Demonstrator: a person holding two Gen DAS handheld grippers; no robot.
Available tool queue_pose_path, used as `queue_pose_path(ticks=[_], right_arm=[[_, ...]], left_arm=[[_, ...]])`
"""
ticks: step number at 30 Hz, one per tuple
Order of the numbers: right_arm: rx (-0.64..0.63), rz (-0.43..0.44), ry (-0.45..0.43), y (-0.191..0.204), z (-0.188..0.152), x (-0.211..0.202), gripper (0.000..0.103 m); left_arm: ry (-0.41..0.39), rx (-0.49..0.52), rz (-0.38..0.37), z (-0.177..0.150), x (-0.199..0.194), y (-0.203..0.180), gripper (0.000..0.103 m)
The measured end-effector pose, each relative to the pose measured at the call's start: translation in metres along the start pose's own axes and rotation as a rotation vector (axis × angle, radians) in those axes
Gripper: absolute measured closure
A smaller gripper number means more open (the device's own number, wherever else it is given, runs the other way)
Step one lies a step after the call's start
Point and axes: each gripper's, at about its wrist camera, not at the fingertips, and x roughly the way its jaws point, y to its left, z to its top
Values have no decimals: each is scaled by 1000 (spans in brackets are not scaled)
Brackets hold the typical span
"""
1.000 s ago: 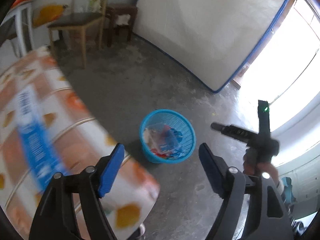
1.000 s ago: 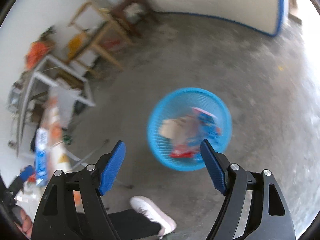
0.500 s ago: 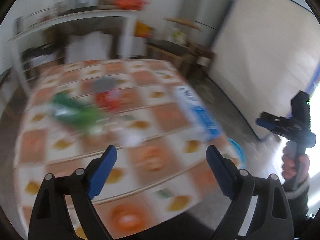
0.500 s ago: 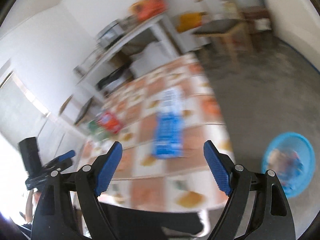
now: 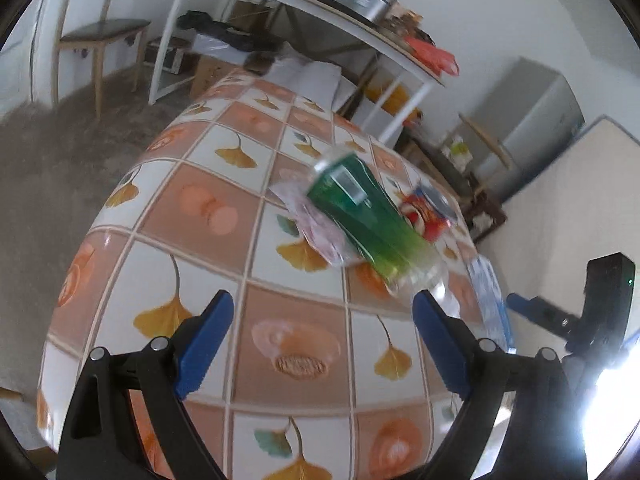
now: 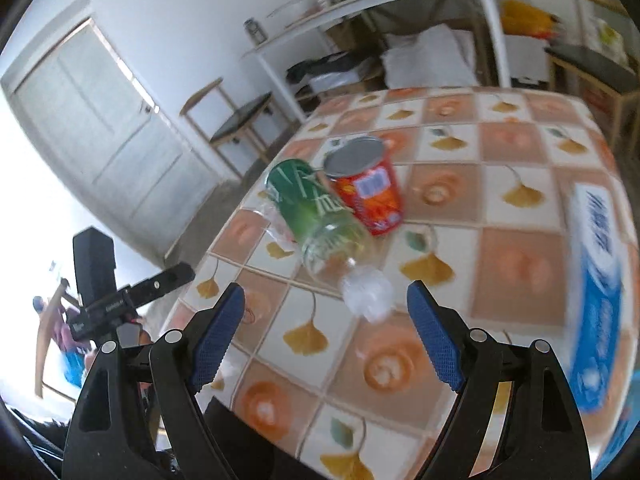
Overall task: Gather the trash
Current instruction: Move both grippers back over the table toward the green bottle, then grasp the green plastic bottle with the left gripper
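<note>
Looks like a lived-in home room: beyond the fingers, a table (image 6: 520, 216) under a ginkgo-leaf oilcloth, wooden chair (image 5: 96, 36) on bare concrete floor, cluttered white shelf (image 5: 320, 4), panelled door (image 6: 100, 120), possibly a fridge (image 5: 536, 120) at far right

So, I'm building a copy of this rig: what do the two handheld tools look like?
Both match: the left tool and right tool have black angular arms with silver pivot screws and blue textured pads. Seen from the side, the right tool's black handle body shows a small green light.
</note>
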Motion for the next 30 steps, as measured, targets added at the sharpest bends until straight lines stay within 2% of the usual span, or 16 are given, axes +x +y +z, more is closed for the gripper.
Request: queue_pose_path(ticks=[7,10,15,17,19,25,30], right_arm=[[-89,-37,91,13,25,56,23],[-100,-45,129,11,31,76,23],[-73,-37,175,2,32,97,24],[-58,-24,187,0,29,100,28],[-56,-24,194,-2,25,99,36],[-49,-25,197,5,11,87,37],[71,3,172,3,-5,73,37]], left_arm=[[-7,-52,-34,16,24,7,14],[12,-44,-38,16,34,2,14],[19,-8,-87,13,42,-11,15],[16,-2,-111,12,43,-16,15],[18,8,-127,11,44,-19,15],[13,11,-158,10,38,-24,15],[26,2,-181,2,33,-28,15]])
